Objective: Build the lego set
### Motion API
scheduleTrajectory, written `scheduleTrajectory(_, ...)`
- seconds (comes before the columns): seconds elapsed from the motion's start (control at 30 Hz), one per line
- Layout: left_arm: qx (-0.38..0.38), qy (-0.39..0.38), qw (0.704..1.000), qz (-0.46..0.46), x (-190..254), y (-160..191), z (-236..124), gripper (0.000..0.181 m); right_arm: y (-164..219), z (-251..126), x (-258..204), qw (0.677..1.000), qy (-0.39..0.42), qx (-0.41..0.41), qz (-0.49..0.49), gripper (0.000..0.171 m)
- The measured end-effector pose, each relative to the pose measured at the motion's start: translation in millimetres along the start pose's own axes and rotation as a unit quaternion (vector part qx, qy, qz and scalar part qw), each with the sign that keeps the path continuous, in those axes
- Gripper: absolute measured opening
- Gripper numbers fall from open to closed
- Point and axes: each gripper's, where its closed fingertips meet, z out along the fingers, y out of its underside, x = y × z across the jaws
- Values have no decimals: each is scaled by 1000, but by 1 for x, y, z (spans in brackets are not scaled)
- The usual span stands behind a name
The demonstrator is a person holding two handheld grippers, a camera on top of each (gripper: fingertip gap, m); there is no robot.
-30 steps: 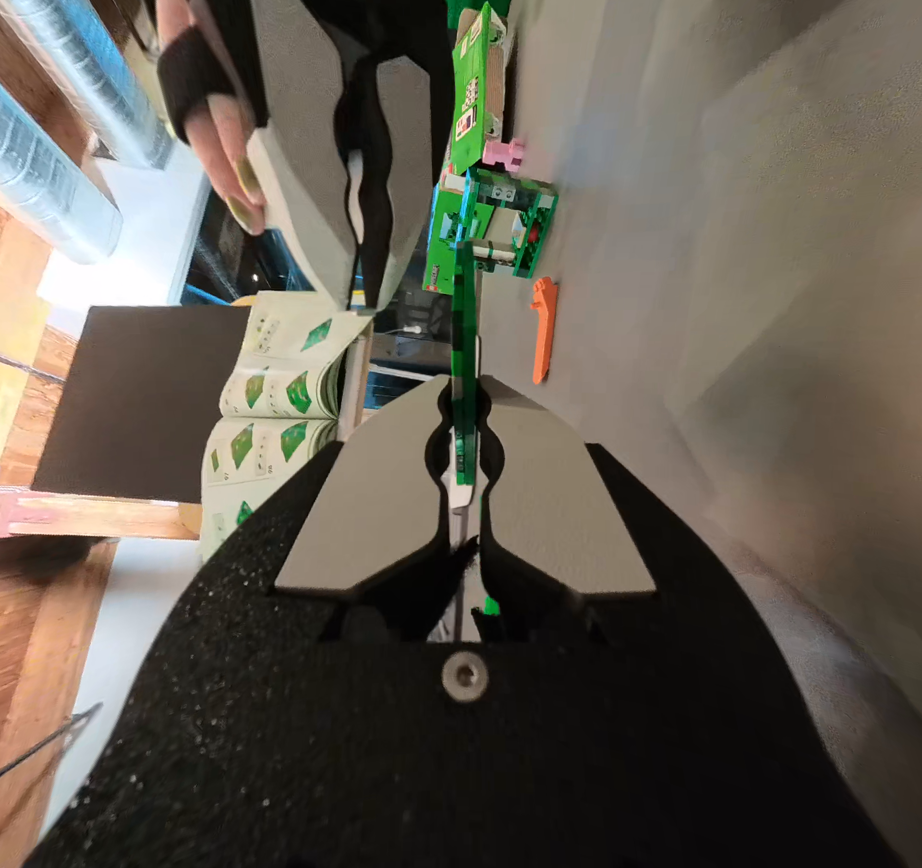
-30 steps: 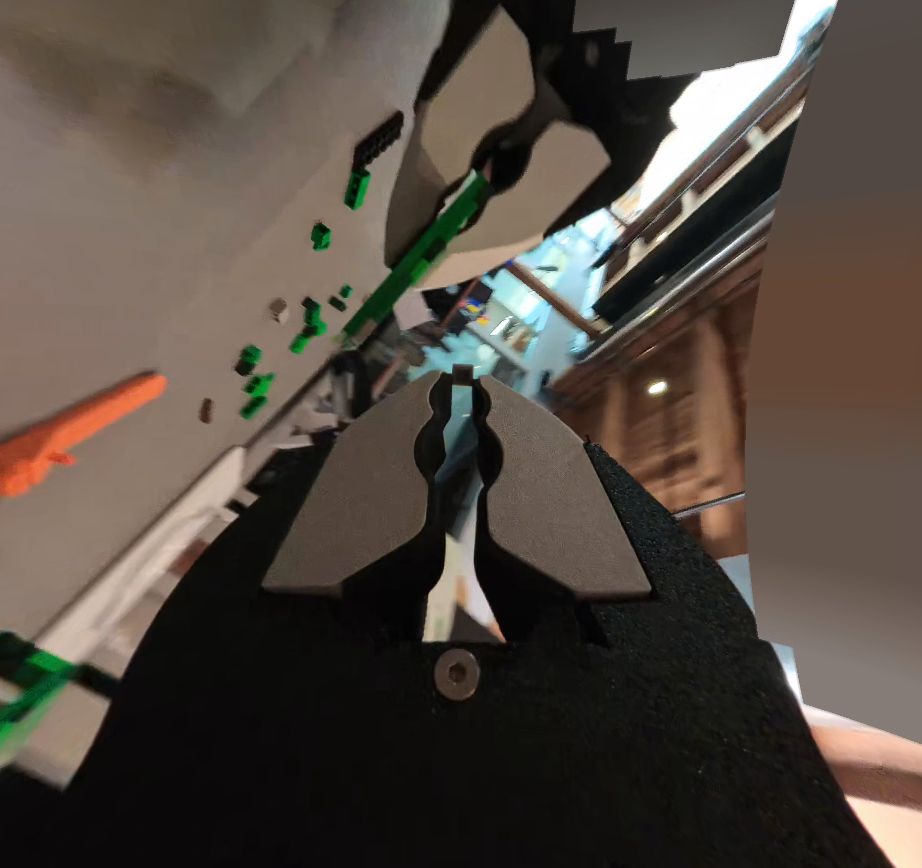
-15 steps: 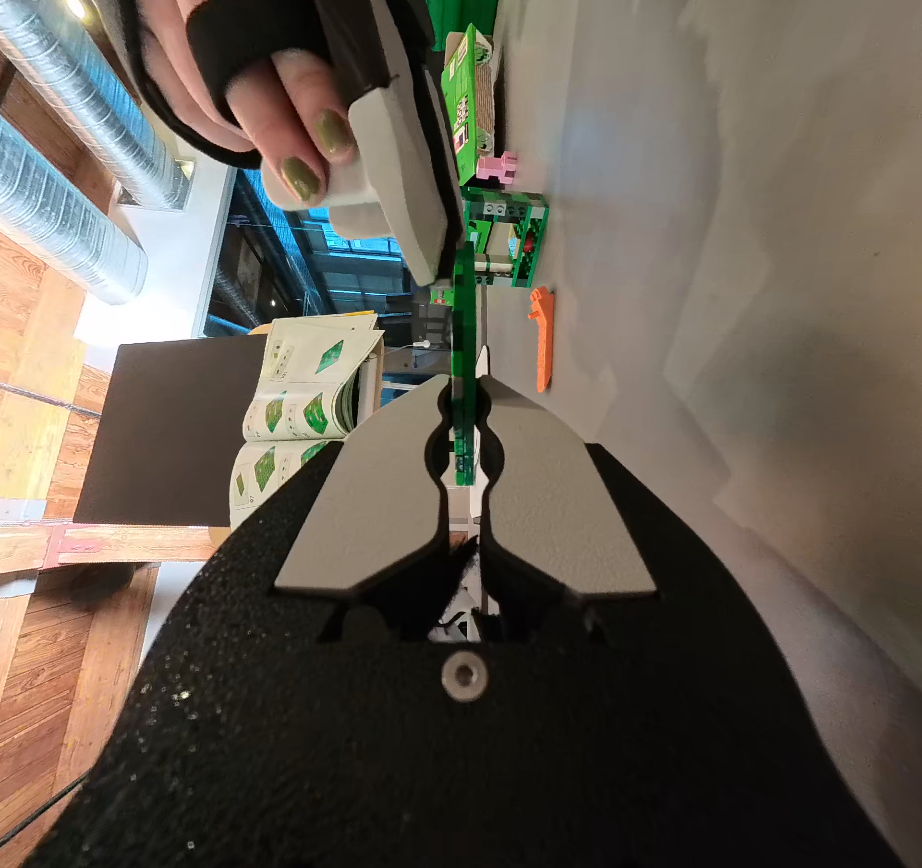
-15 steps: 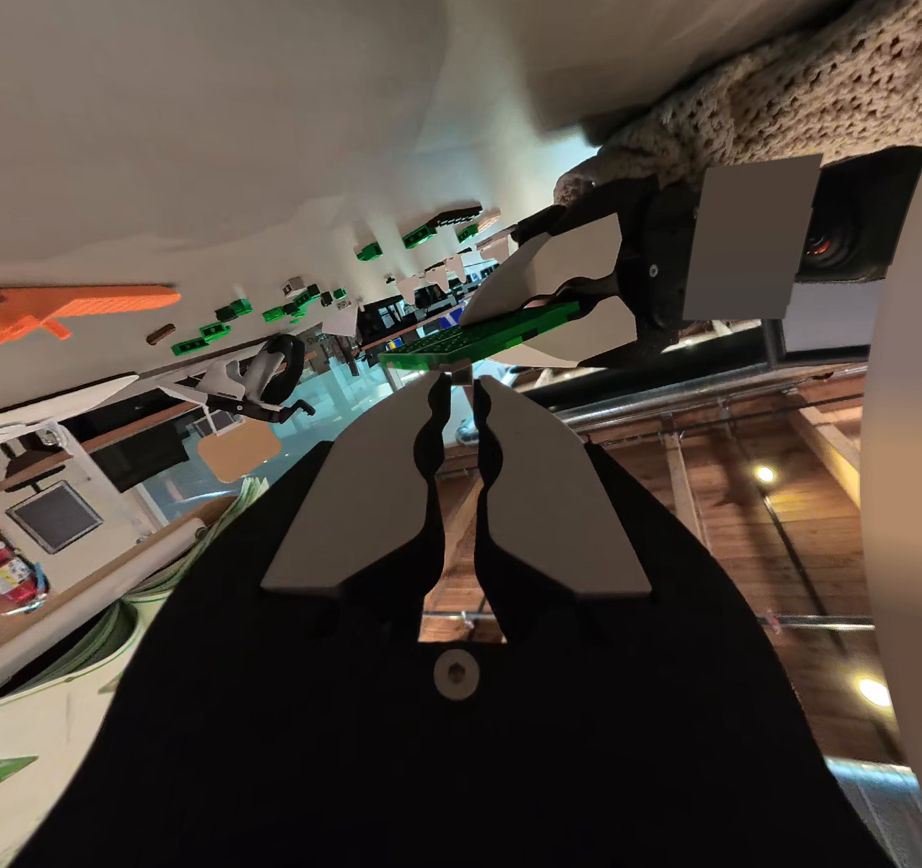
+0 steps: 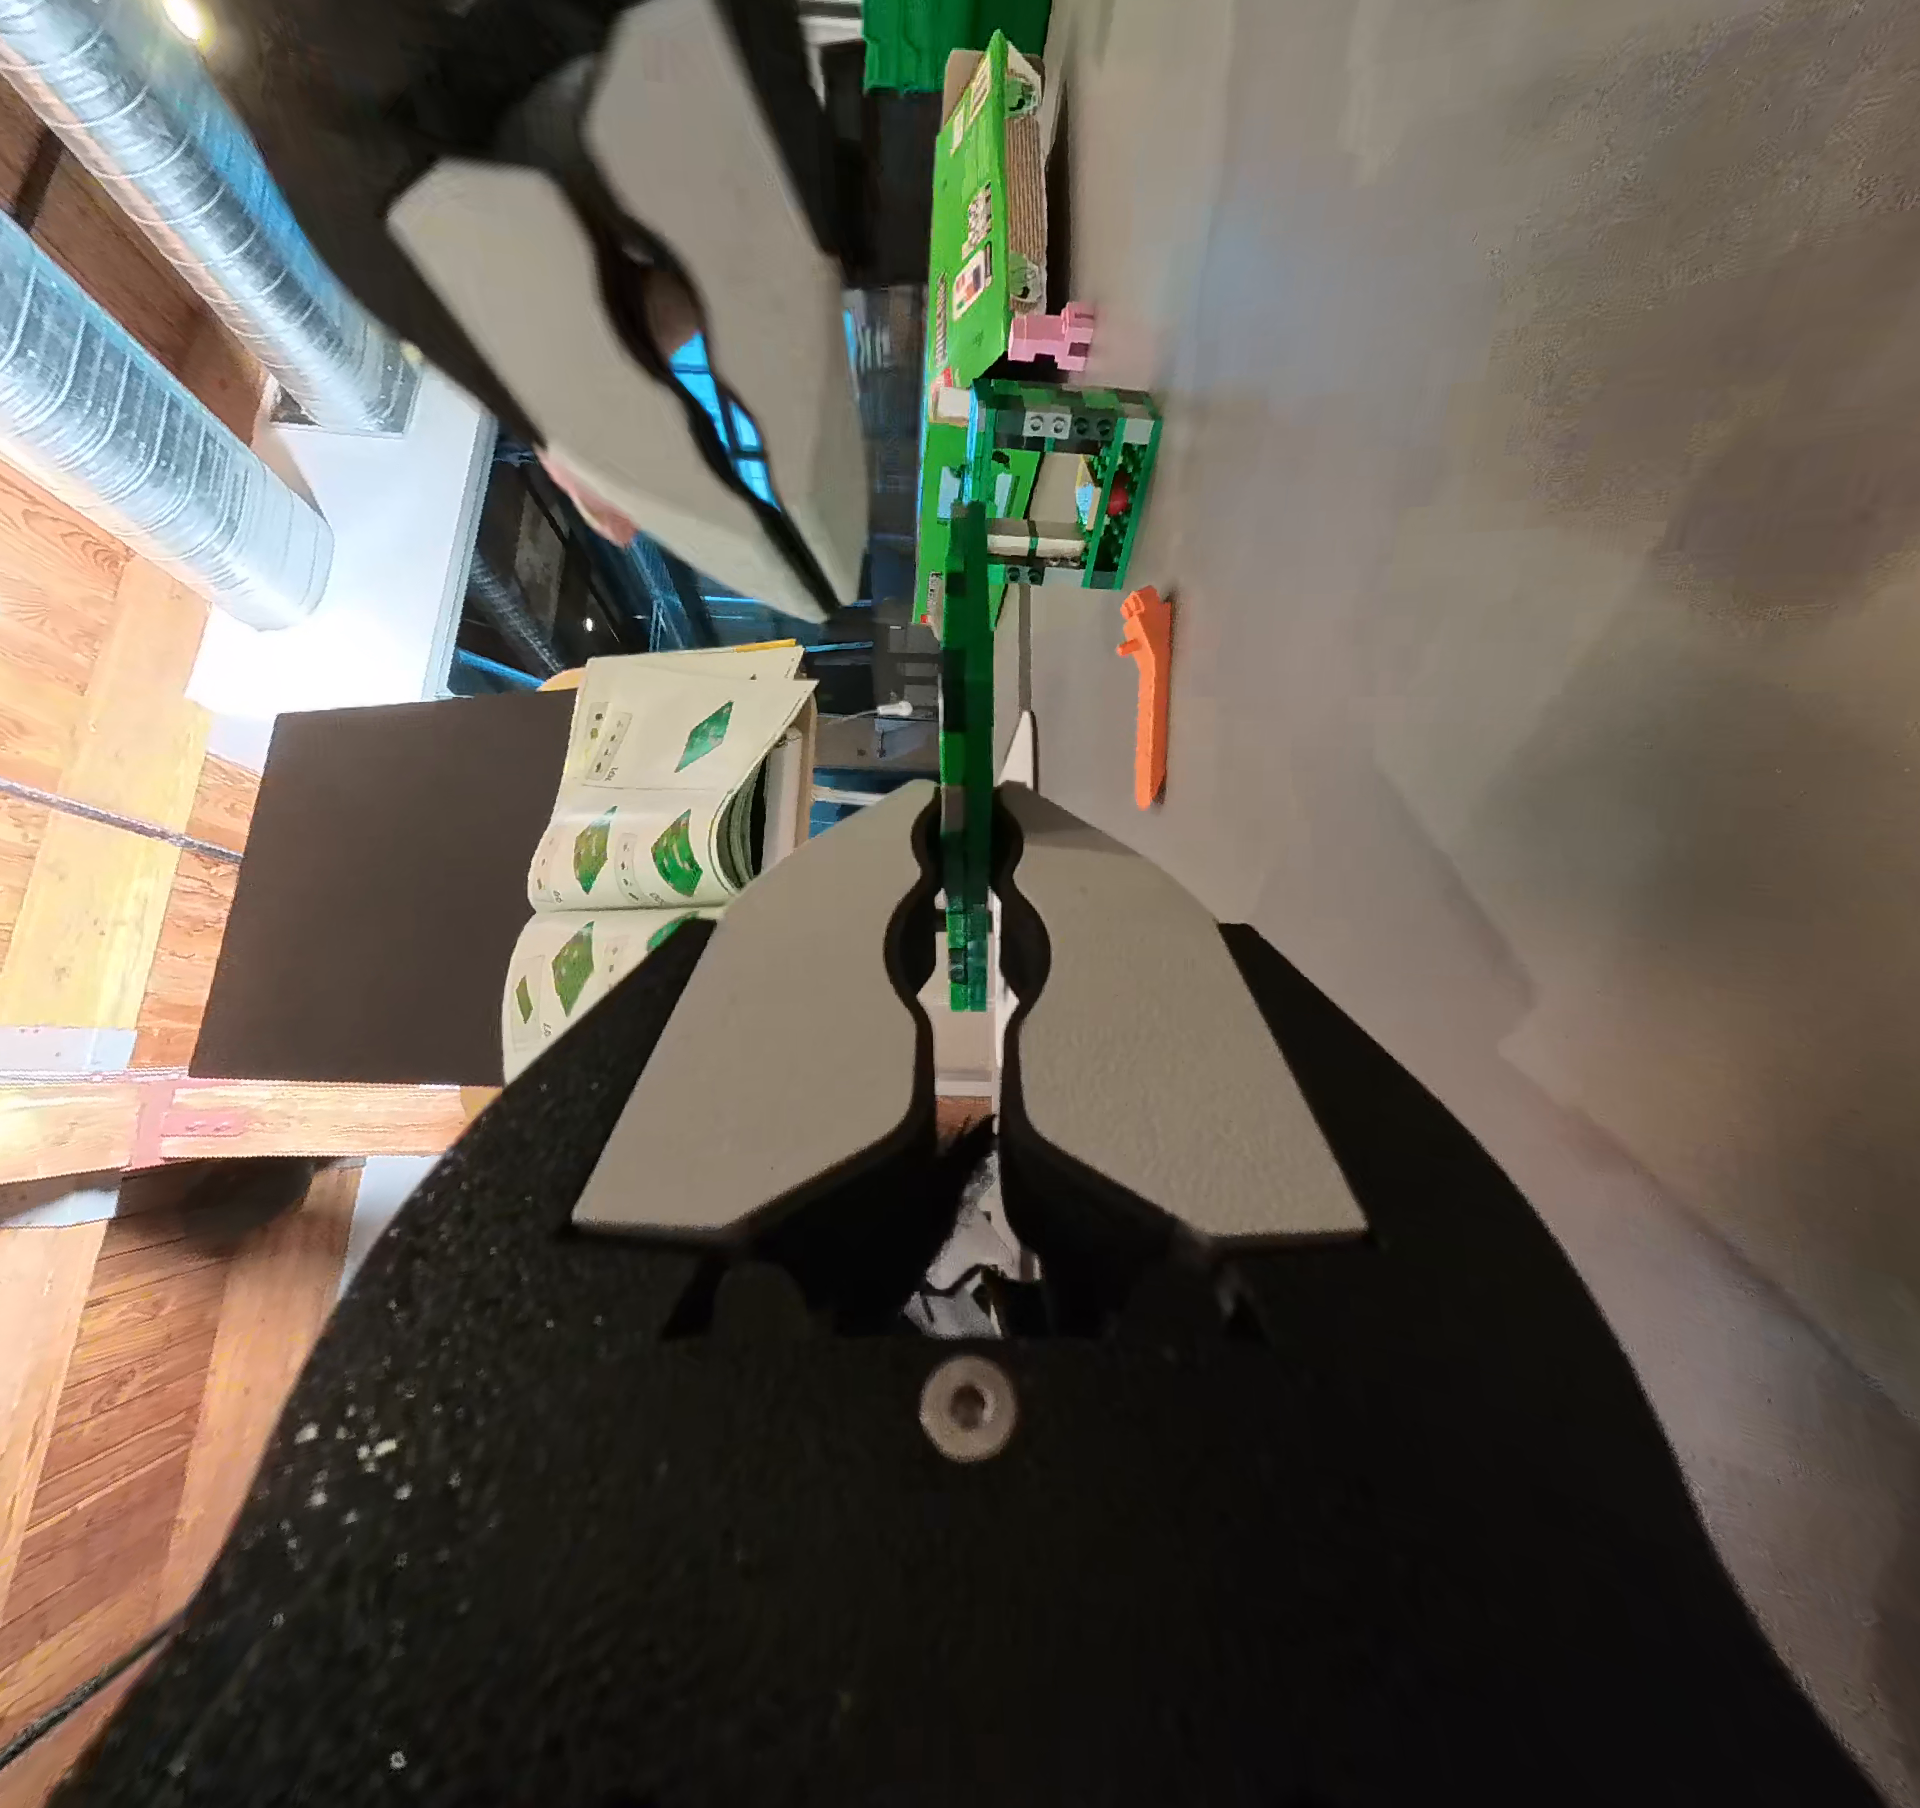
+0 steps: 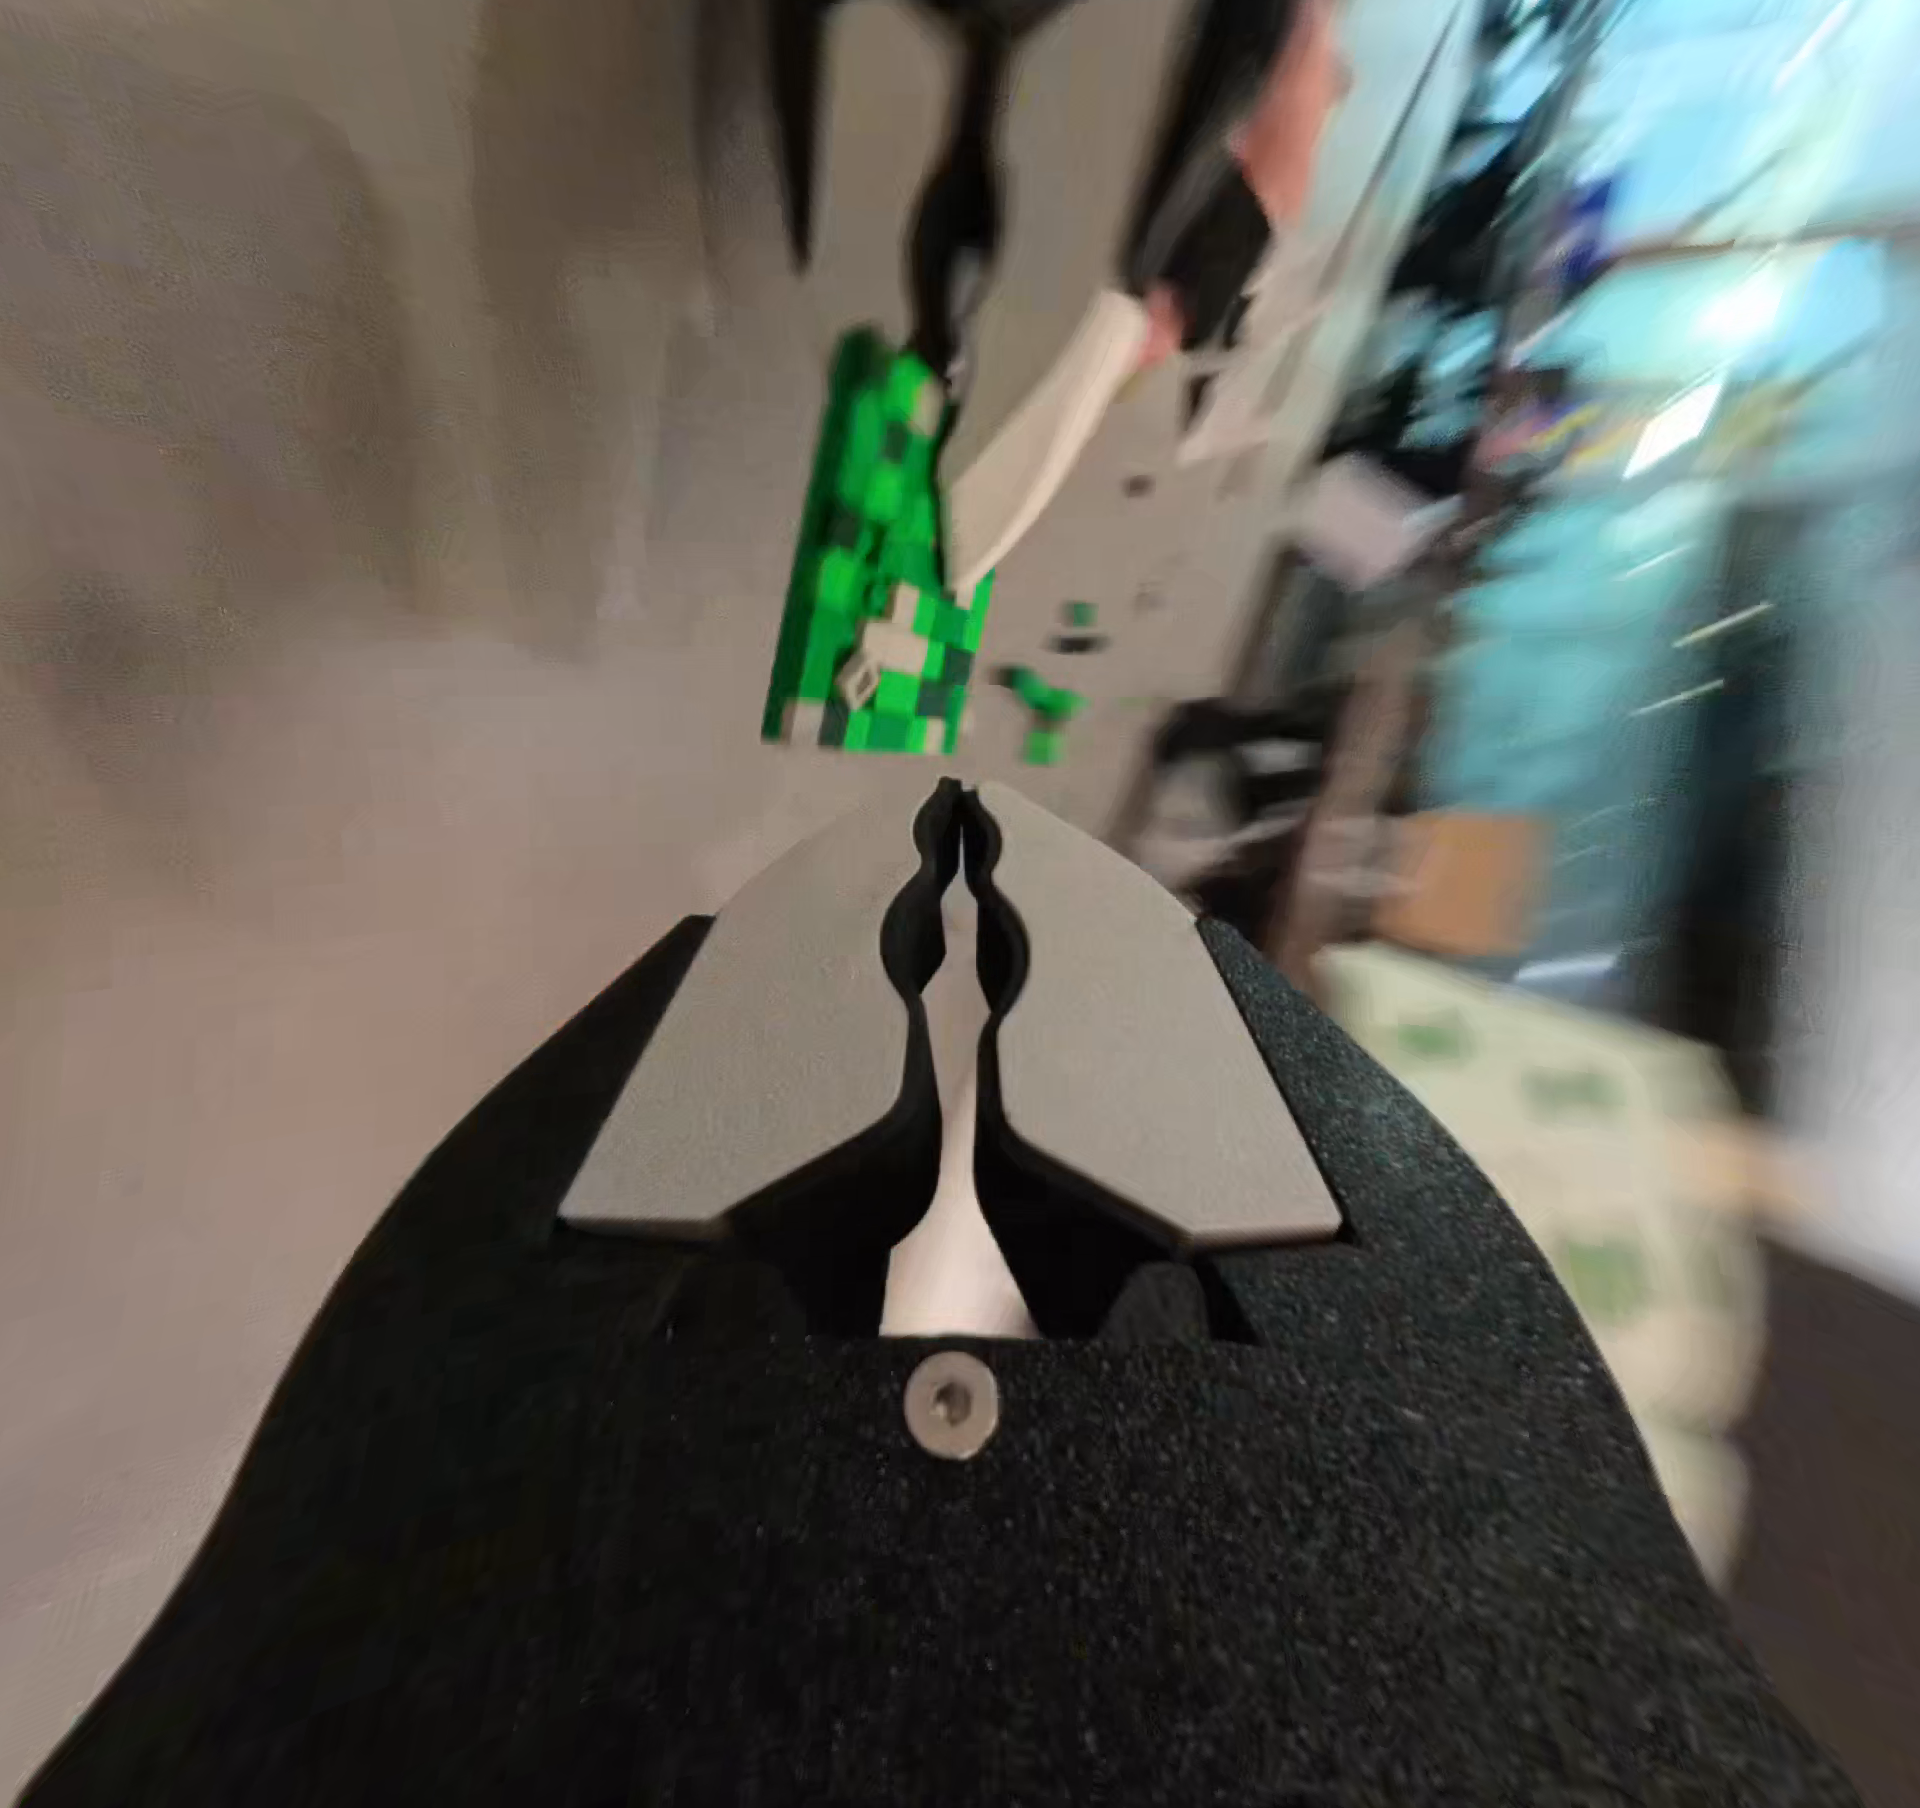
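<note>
My left gripper (image 5: 966, 808) is shut on the edge of a flat green lego plate (image 5: 964, 678) and holds it edge-on, above the grey table (image 5: 1455, 615). In the blurred right wrist view the plate (image 6: 883, 605) shows its patchy green face, hanging from the left gripper (image 6: 961, 345). My right gripper (image 6: 956, 802) has its jaws together just short of the plate's near edge, with nothing visible between them. It also shows in the left wrist view (image 5: 821, 595), up and left of the plate's far end.
On the table lie a partly built green lego model (image 5: 1070, 491), a pink piece (image 5: 1055, 335), an orange brick separator (image 5: 1148, 698) and a green box (image 5: 977, 220). An open instruction booklet (image 5: 644, 823) leans on a black board (image 5: 384, 885). Loose green bricks (image 6: 1049, 698) lie beyond the plate.
My right gripper has swung round to face the plate's flat side and its jaws have closed together. The small dark piece at its tips no longer shows. My left gripper keeps its hold.
</note>
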Motion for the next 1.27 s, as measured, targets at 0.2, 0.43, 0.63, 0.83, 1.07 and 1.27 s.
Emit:
scheduleTrajectory(0.2,7,0,1000,16,2,-5,0,6,-24,-2,-5,882,-208,95,413,9)
scheduleTrajectory(0.43,8,2,1000,27,3,-7,0,5,-21,9,-27,869,-262,43,417,13)
scheduleTrajectory(0.63,5,15,999,30,8,-6,2,5,-21,7,-33,862,-283,39,419,7)
scheduleTrajectory(0.83,-12,48,998,43,17,5,4,6,-14,-7,-68,850,-265,100,445,7)
scheduleTrajectory(1.07,-3,47,998,28,17,-2,7,5,-2,-23,-42,816,-65,187,543,7)
scheduleTrajectory(1.27,38,17,998,-57,2,-26,8,6,-23,-25,-27,749,-12,313,584,7)
